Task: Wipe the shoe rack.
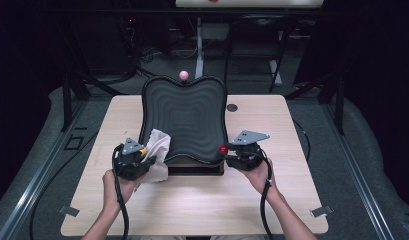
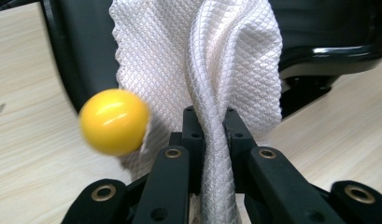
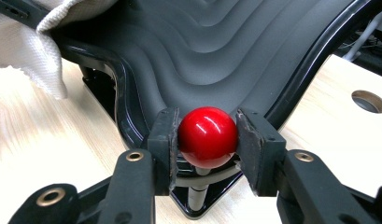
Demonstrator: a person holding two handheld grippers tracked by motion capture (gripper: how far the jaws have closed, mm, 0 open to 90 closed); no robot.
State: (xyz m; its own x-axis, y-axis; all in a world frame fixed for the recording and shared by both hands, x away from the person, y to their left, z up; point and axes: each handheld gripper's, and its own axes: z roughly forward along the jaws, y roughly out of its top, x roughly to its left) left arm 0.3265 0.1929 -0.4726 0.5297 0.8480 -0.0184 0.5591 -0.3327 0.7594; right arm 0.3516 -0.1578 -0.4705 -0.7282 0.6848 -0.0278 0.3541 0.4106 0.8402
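At the left of the pale wooden table [image 1: 202,200], the left gripper [image 1: 142,161] sits in the person's left hand [image 1: 117,184] with its black jaws pinched together on a white, diamond-textured cloth [image 2: 202,60]; in the left gripper view a twisted fold of that cloth runs down between the two jaws. The cloth fans out upward from the jaws and lies against the near left edge of the black, wavy-ridged, glossy-rimmed tray [image 1: 187,117], which stands tilted on a dark base in the middle of the table. A shiny yellow ball knob [image 2: 114,121] sits just beside the cloth at the tray's near left corner. A pink ball knob [image 1: 183,75] stands at the tray's far edge. At the tray's near right corner, the right gripper [image 3: 208,137], held in the right hand [image 1: 257,172], has its jaws clamped narrowly on a glossy red ball knob [image 3: 208,135], one pad pressing each side. A small round hole [image 1: 232,107] lies in the tabletop right of the tray.
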